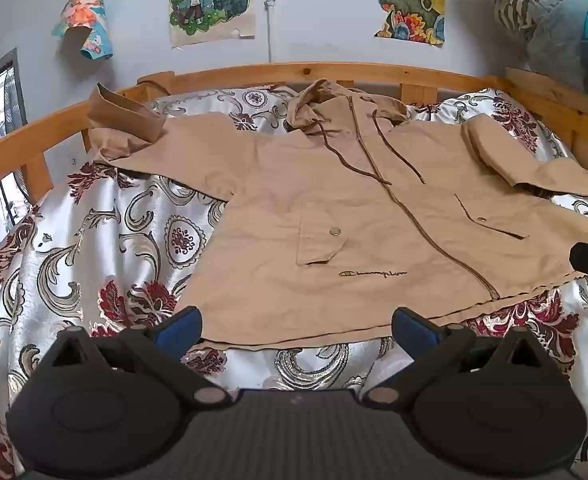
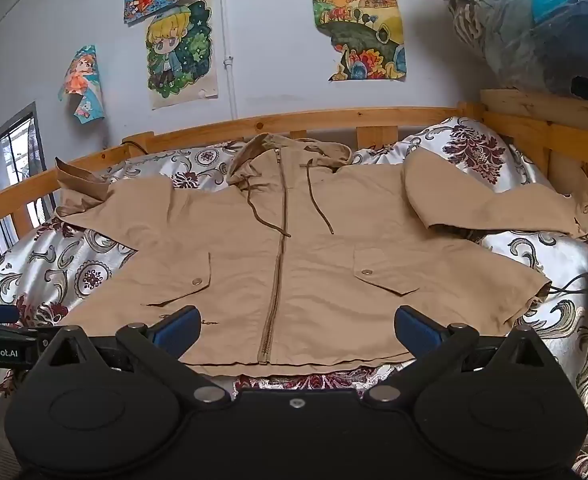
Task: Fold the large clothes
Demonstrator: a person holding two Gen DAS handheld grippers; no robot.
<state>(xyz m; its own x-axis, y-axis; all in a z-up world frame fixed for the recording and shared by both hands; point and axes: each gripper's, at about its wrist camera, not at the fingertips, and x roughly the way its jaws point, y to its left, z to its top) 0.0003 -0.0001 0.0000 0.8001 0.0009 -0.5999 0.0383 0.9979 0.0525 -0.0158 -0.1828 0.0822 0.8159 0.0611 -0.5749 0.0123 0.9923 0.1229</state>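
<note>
Flowery bed cover (image 1: 94, 264) is lying under the tan jacket (image 1: 334, 208), zipped and flat, while left tongs (image 1: 296, 330) and right tongs (image 2: 296, 330) are hanging wide apart, holding nothing.

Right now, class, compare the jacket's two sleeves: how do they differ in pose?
The left sleeve runs out towards the wooden rail, its cuff propped upright there; the right sleeve bends at the elbow and lies flat on the bedspread. The left sleeve's end is bunched; the right sleeve's is smoother. Both are tan and not yet folded in.
</note>
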